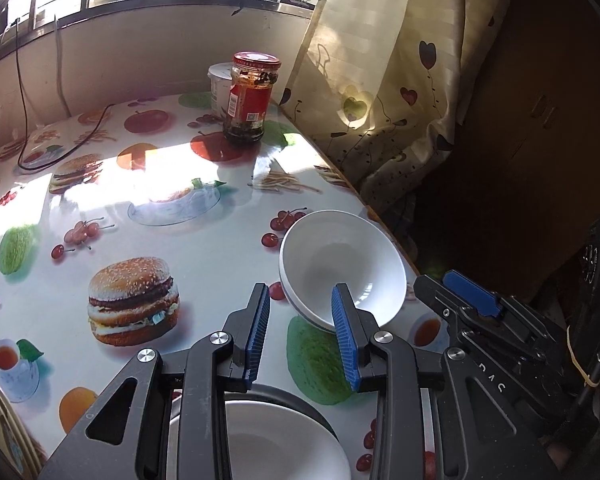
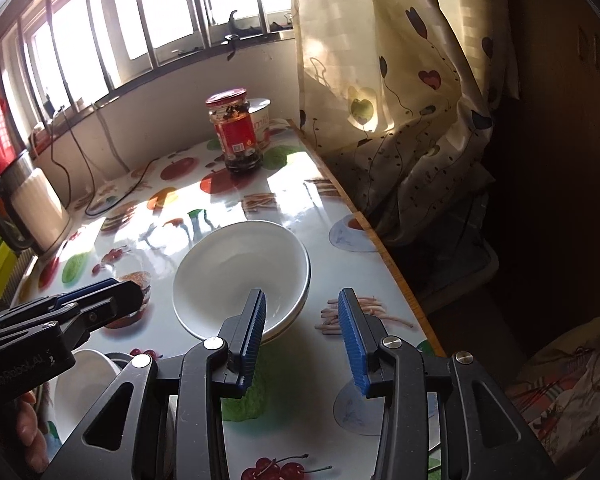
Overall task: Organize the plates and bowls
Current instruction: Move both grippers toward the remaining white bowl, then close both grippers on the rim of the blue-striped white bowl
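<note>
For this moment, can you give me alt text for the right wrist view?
The open right tool hovers at the near rim of two nested white bowls on a food-print table, holding nothing. The left tool reaches in from the left; a red-lidded jar stands by the window.

The table is being viewed from low and close by both wrist cameras, each aimed forward toward the window, with the stacked white bowls, the red-lidded jar and the curtain being shared, the left view sitting further left.
</note>
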